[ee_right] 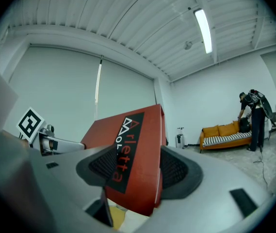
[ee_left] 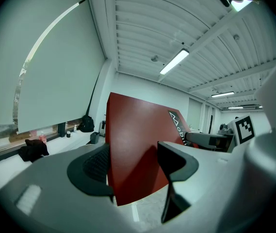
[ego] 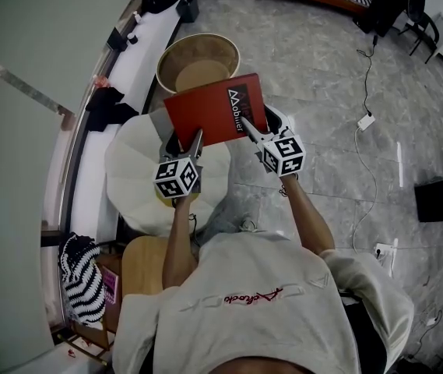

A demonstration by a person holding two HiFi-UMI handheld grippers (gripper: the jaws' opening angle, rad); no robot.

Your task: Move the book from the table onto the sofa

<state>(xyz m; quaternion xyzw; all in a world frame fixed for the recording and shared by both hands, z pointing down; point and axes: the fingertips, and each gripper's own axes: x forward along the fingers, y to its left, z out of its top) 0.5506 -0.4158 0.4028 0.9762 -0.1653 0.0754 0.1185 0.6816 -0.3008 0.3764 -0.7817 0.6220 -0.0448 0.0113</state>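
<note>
Book: red, was in the air above the round white surface, tilted, gripped from both sides.
Left gripper: jaws were closed on the book's near edge.
Right gripper: jaws were clamped on the book's other near corner, right across the black title band.
Sofa: orange, sat well apart, across the room.

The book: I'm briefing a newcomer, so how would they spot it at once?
Find the round white table. Above it, the left gripper and right gripper clamp the book. It alone is flat and red, with a black lettered strip, near the tan tub.
</note>
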